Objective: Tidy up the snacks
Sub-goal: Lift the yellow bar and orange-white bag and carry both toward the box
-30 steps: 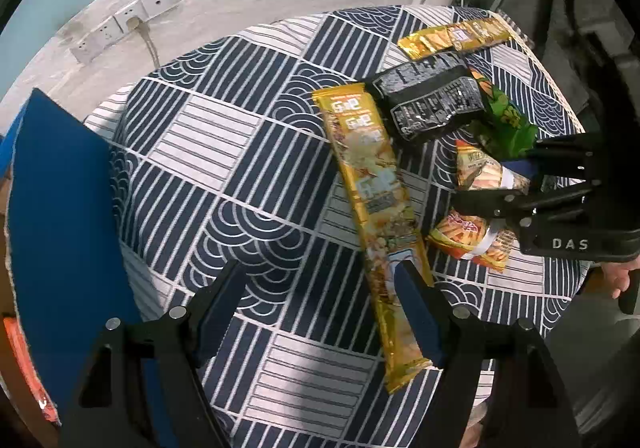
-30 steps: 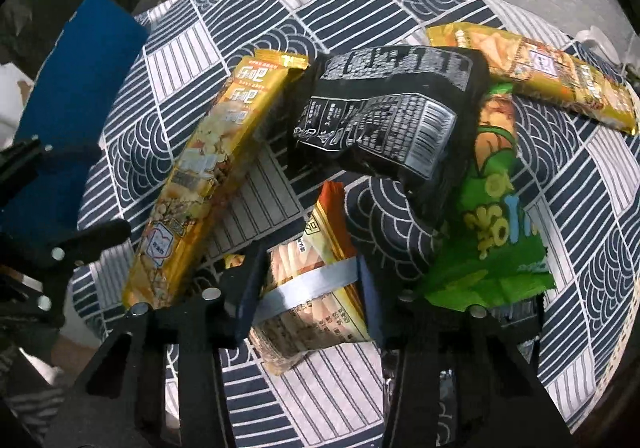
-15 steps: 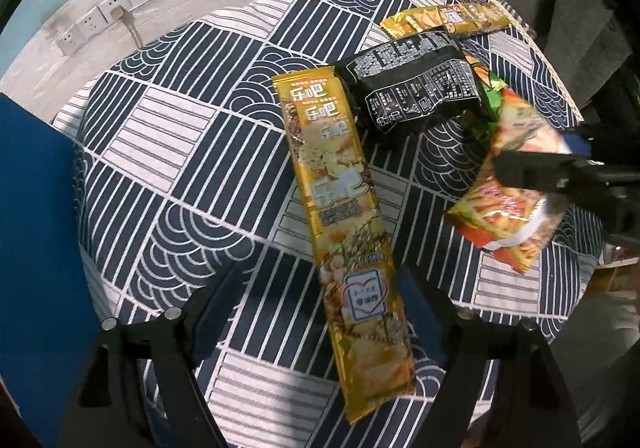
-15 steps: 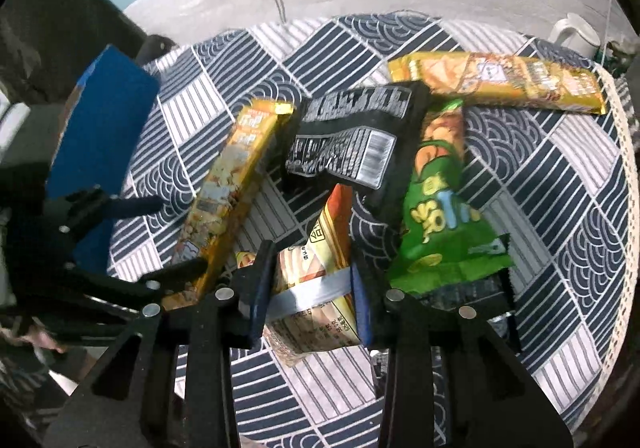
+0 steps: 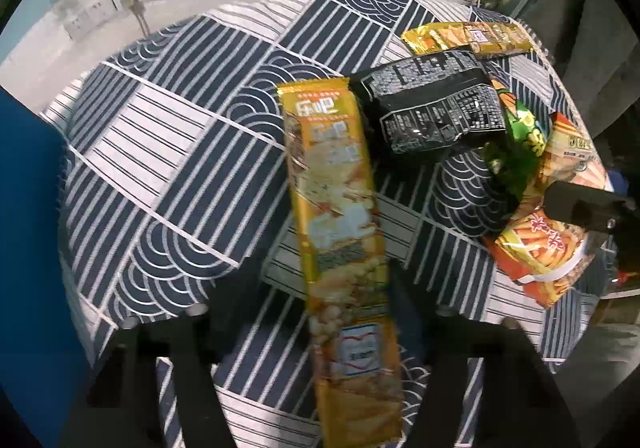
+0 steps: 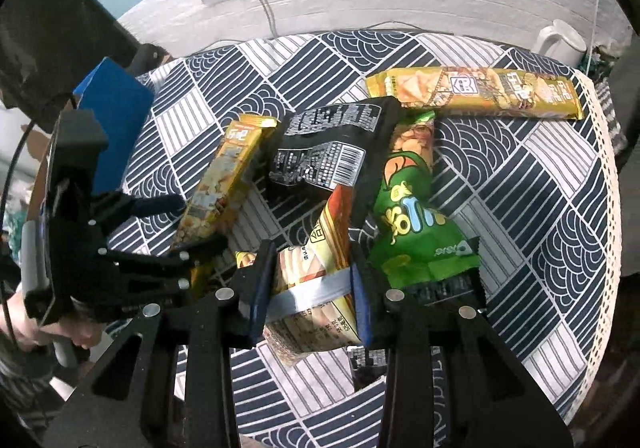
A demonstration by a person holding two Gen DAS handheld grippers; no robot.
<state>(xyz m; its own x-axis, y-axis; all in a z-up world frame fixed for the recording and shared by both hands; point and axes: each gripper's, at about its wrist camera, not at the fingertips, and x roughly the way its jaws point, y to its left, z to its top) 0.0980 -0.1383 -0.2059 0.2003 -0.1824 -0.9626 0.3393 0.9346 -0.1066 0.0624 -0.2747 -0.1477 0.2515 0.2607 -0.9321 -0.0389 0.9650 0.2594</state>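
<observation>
A long yellow snack packet (image 5: 336, 216) lies lengthwise on the patterned tablecloth (image 5: 180, 152). My left gripper (image 5: 320, 288) straddles its near half, jaws closing; the left finger still stands clear of the wrapper. In the right wrist view the same packet (image 6: 224, 184) runs between the left gripper's fingers (image 6: 160, 204). My right gripper (image 6: 310, 288) is shut on an orange snack bag (image 6: 316, 260) and holds it slightly off the cloth. That bag (image 5: 536, 248) shows at the right of the left wrist view.
A black bag (image 6: 324, 152) overlaps a green bag (image 6: 416, 216) at the table's middle. A second long yellow packet (image 6: 476, 92) lies at the far side, near a white mug (image 6: 560, 42). A blue box (image 6: 116, 116) stands at the left edge.
The left gripper came down over the long yellow packet and its jaws narrowed. The right gripper rose with the orange bag held between its pads.
</observation>
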